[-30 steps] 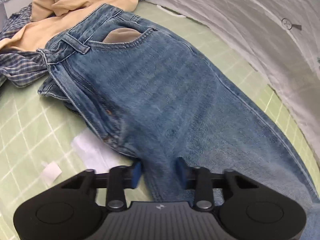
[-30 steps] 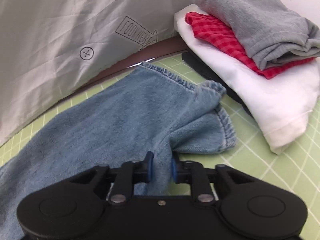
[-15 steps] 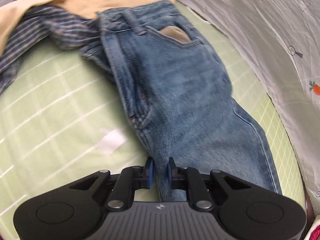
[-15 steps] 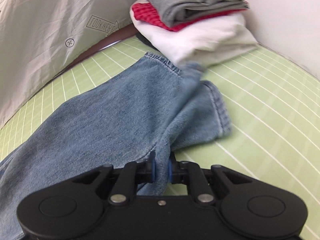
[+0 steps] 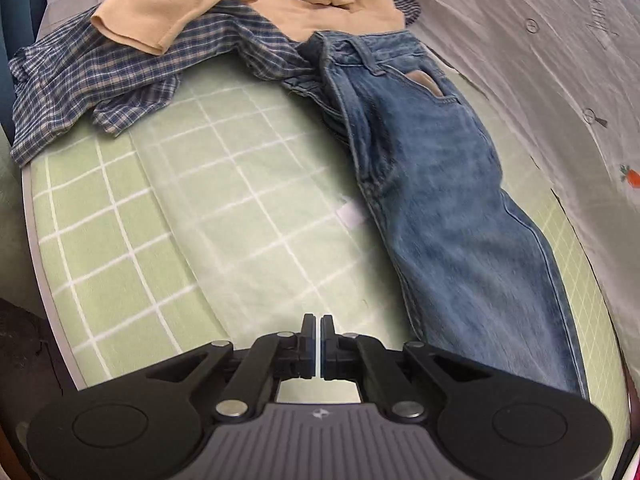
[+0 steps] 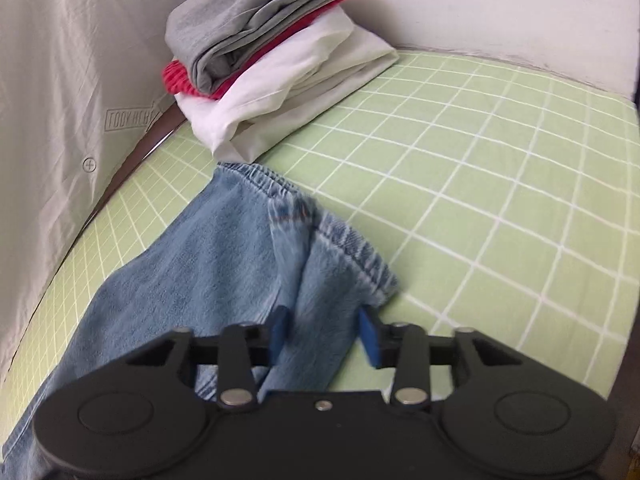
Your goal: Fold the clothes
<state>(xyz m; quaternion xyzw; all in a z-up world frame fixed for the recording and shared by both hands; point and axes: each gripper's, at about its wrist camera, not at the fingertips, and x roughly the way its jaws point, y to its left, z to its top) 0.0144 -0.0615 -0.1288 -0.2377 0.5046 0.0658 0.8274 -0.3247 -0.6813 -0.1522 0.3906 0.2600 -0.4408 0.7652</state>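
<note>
Left gripper (image 5: 319, 334) pinched shut on nothing; right gripper (image 6: 326, 330) gaping, denim between, not pinched. Best re-grab jeans (image 5: 452, 184) by both hem corners (image 6: 372, 276), then fold toward the far waistband.

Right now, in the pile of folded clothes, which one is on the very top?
The grey one is on top. The red one peeks out beneath it, and the white one lies at the bottom, resting on the green checked sheet.

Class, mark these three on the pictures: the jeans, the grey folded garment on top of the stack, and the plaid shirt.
jeans (image 5: 452, 184): left wrist view, on the thigh.
grey folded garment (image 6: 240, 36): right wrist view, on its top face.
plaid shirt (image 5: 100, 76): left wrist view, on the spread checked cloth.
</note>
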